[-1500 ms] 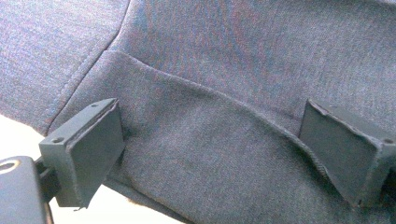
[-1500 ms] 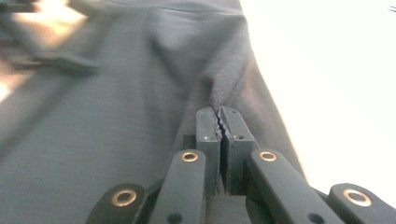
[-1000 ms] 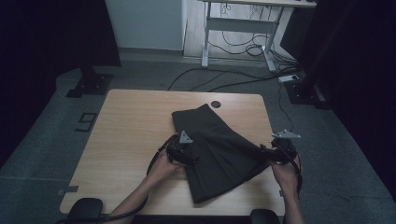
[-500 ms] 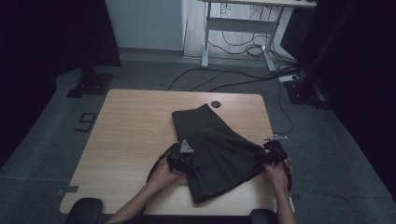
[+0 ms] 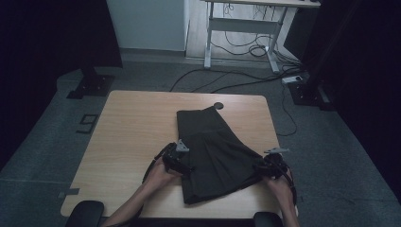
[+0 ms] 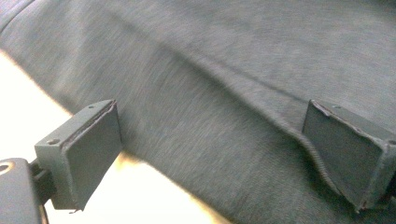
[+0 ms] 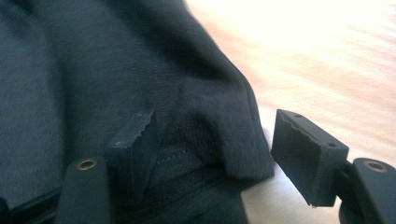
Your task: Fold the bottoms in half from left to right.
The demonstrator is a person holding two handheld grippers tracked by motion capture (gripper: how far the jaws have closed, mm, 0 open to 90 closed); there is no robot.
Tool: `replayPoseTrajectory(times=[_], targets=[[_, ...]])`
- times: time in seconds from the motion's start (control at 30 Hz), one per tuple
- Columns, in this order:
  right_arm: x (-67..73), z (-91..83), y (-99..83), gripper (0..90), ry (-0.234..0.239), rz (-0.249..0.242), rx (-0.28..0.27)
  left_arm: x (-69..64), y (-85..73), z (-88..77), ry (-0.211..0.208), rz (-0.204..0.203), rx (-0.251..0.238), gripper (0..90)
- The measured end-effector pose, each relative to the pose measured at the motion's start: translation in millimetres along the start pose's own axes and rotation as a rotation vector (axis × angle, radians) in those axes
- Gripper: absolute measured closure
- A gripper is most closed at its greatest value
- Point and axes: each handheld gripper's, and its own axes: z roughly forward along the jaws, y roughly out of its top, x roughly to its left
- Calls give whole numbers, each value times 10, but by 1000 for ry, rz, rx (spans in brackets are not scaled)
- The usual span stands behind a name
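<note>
1. Plainly, the left gripper (image 6: 210, 163) stands released: its jaws are spread wide over the dark garment (image 6: 243, 70), with a raised seam ridge running just ahead of the far jaw and bare counter (image 6: 28, 98) showing behind the near one.
2. Likewise the right gripper (image 7: 215, 154) is released, its jaws straddling a bunched corner of the garment (image 7: 93, 60); one jaw rests on the cloth, the other hangs over the counter (image 7: 327, 60), and neither pad visibly presses.
3. Farther off, in the high view, the garment (image 5: 213, 151) lies folded on the counter (image 5: 132, 123), stretching away from both grippers, the left gripper (image 5: 182, 165) at one edge and the right gripper (image 5: 260, 168) at the other.
4. Closing now could likely catch only the top layer, since the folds are stacked; the lower layers would then drag or unfold.
5. An uneven lift by the two hands could skew the fold.
6. Both close views are blurred, the layer count at each edge is hard to make out, and the garment's kind stays uncertain.
</note>
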Motion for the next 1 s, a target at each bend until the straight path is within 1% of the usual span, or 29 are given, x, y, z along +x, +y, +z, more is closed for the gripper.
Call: replayPoseTrajectory(times=[0.07,0.13,0.17,0.2,0.23,0.27,0.3,0.33,0.37,0.4,0.43,0.47,0.5,0.53,0.57,0.6,0.63,0.67,0.7,0.73,0.8,0.83,0.87,0.9,0.93,1.0], targets=[[118,-38,-29,313,17,-33,7,115,-52,-32,-11,-36,5,51],[243,-70,-50,313,34,-67,14,209,-91,-76,3,-46,9,49],[243,-70,-50,313,34,-67,14,209,-91,-76,3,-46,9,48],[318,-85,-60,313,43,-82,17,256,-104,-100,12,-47,16,48],[480,-115,-78,313,63,-122,22,354,-127,-149,38,-46,28,48],[562,-128,-87,313,77,-140,24,406,-141,-170,52,-52,32,49],[635,-138,-96,313,93,-157,26,406,-141,-170,52,-52,32,48],[699,-141,-104,311,109,-169,23,493,-174,-195,68,-80,25,49],[699,-141,-104,311,109,-169,23,493,-174,-195,68,-80,25,49],[785,-139,-104,294,136,-171,26,528,-198,-214,77,-93,17,53],[808,-141,-91,283,137,-183,38,522,-198,-228,75,-92,18,63],[826,-149,-71,282,127,-201,46,509,-188,-250,70,-83,22,85],[826,-149,-71,282,127,-201,46,509,-188,-250,70,-83,22,117],[832,-165,-44,273,120,-205,47,498,-159,-288,66,-64,29,117],[810,-213,41,266,160,-161,-5,493,-94,-343,89,-36,19,126],[794,-234,104,256,166,-143,-33,509,-50,-373,89,-40,0,122],[788,-248,179,235,155,-143,-56,536,-6,-394,78,-57,-24,124],[788,-248,179,235,155,-143,-56,536,-6,-394,78,-57,-24,126],[786,-252,262,227,146,-146,-76,573,48,-409,58,-79,-48,126],[780,-224,437,211,144,-135,-111,608,110,-390,49,-90,-68,136],[784,-159,607,199,143,-123,-135,645,157,-324,45,-88,-61,136],[784,-159,607,199,143,-123,-135,645,157,-324,45,-88,-61,136],[795,-49,748,175,126,-119,-137,671,177,-233,48,-84,-50,136],[795,-49,748,175,126,-119,-137,671,177,-233,48,-84,-50,135],[790,92,845,174,108,-110,-124,695,171,-139,56,-82,-33,136],[766,244,892,174,88,-85,-105,722,138,-47,65,-80,0,136]])
